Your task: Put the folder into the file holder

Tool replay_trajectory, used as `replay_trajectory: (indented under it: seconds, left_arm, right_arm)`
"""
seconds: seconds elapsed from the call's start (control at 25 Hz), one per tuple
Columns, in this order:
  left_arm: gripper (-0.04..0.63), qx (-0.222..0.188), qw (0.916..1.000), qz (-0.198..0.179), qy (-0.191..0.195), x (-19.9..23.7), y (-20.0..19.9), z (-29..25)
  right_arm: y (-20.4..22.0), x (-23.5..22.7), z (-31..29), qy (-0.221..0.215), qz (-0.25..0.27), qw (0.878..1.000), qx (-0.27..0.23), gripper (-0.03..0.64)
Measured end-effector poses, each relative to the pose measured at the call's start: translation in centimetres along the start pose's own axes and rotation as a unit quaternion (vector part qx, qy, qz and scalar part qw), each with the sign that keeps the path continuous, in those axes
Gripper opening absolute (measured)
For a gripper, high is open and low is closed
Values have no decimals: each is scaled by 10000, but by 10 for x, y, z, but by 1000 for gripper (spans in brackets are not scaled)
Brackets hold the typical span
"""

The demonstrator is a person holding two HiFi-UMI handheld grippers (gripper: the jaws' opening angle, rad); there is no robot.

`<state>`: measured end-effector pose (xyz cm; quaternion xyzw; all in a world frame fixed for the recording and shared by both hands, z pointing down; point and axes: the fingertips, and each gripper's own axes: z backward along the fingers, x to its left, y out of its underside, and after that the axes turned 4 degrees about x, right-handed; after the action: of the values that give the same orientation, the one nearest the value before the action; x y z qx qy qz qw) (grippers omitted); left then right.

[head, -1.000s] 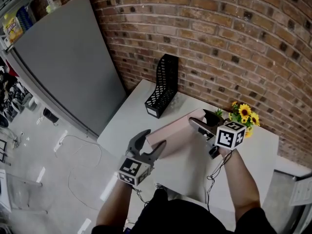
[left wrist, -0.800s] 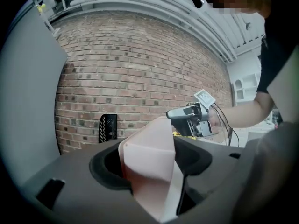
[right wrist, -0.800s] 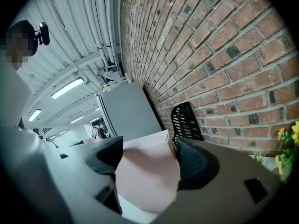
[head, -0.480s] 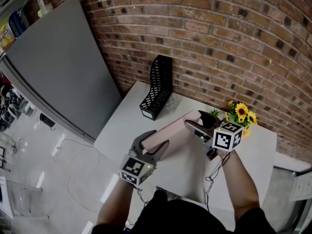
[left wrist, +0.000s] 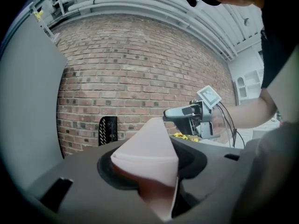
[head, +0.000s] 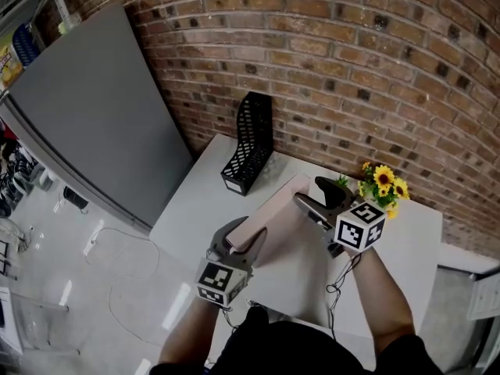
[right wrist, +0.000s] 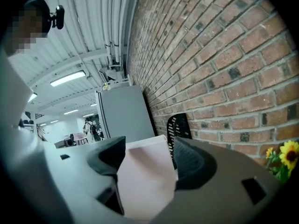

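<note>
The pink folder (head: 277, 213) is held up at a slant over the white table (head: 195, 201). My right gripper (head: 316, 195) grips its far right edge, and its jaws are still closing on it. In the right gripper view the folder (right wrist: 147, 181) fills the gap from one jaw to the other. My left gripper (head: 237, 239) is at the folder's near left corner. Its jaws are closing with that corner (left wrist: 147, 143) between them, and dark gaps still show on both sides. The black mesh file holder (head: 248, 143) stands upright at the table's far left, against the brick wall.
A pot of yellow flowers (head: 383, 186) stands at the table's back right, just behind my right gripper. A large grey panel (head: 86, 108) leans against the wall left of the table. The floor drops away past the table's left edge.
The left gripper moved in onto the folder's near corner and its jaws narrowed around it. The folder has risen off the table at a slant. The right gripper shifted slightly left.
</note>
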<state>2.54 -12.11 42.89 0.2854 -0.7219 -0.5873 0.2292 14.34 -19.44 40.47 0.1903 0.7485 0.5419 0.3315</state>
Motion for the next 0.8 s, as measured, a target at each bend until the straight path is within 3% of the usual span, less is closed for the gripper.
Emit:
replay_trajectory:
  seconds: [0.12, 0.28, 0.56, 0.8]
  left_arm:
    - [178, -32, 9998, 33, -203, 2, -2, 6]
    - [173, -157, 9985, 79, -519, 4, -11, 15]
    - [169, -357, 9943, 192, -991, 3, -32, 34]
    - [166, -445, 9906, 185, -1279, -4, -48, 55]
  right_arm:
    - [-5, -2, 10, 270, 222, 9993, -120, 258]
    - [-11, -3, 24, 698, 588, 9955, -241, 4]
    - [-17, 12, 43, 827, 1027, 9909, -280, 3]
    - [-20, 27, 56, 727, 1055, 9912, -333, 3]
